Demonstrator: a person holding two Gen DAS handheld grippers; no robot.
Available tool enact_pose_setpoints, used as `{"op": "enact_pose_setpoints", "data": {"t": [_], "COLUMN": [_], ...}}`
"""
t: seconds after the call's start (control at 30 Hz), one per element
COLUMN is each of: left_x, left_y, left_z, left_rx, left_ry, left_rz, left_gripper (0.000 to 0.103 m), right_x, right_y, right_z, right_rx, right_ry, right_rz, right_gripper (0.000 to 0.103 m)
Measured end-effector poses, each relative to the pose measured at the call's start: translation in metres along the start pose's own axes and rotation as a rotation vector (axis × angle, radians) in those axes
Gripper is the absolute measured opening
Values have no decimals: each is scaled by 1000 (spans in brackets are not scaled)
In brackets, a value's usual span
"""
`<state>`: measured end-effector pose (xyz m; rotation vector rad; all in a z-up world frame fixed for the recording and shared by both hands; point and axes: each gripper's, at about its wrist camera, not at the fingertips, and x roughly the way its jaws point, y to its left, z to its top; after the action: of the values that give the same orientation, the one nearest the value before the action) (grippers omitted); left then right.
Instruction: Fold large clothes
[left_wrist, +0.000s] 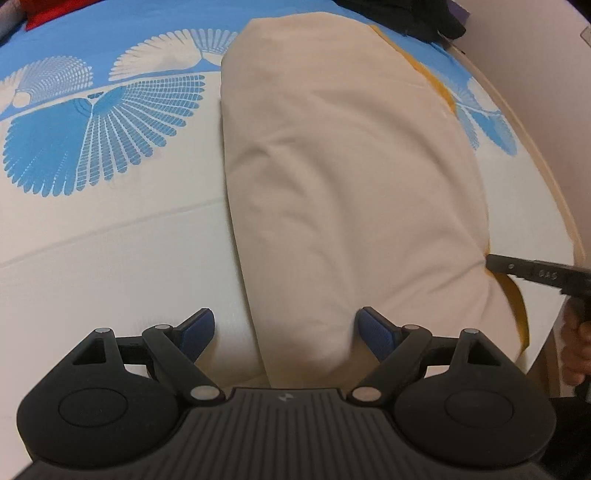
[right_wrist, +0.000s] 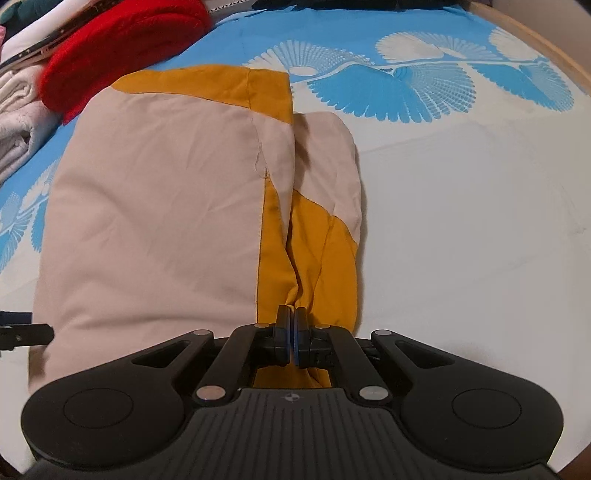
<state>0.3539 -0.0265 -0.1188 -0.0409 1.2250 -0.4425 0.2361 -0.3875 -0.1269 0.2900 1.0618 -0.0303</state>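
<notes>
A large beige and mustard-yellow garment lies folded lengthwise on the bed; it also fills the middle of the right wrist view. My left gripper is open, its blue-padded fingers straddling the garment's near left edge without holding it. My right gripper is shut on the mustard fabric at the garment's near edge. A finger of the right gripper shows at the garment's right side in the left wrist view. Part of the left gripper shows at the left edge of the right wrist view.
The bed sheet is white with blue fan patterns. A red garment and stacked pale fabrics lie at the far left. Dark clothing sits at the bed's far end. A wooden bed edge runs along the right.
</notes>
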Motion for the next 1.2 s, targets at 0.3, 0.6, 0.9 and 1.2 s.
{"op": "enact_pose_setpoints", "data": {"t": [0.3, 0.6, 0.9, 1.2], "left_x": [6, 69, -1, -67], "left_y": [46, 51, 57, 121], "left_z": [31, 49, 86, 83], "left_rx": [-311, -476, -326, -378], "left_ry": [-155, -198, -419, -529], "left_rz": [-188, -336, -256, -22], "left_gripper": [89, 95, 40, 70], "right_x": [12, 26, 18, 40], "right_y": [-17, -18, 17, 92], "right_z": [12, 15, 47, 74], "right_rx": [127, 172, 194, 65], "right_ry": [-9, 33, -143, -226], "right_rz": [90, 156, 232, 247], "right_gripper": [60, 35, 4, 4]}}
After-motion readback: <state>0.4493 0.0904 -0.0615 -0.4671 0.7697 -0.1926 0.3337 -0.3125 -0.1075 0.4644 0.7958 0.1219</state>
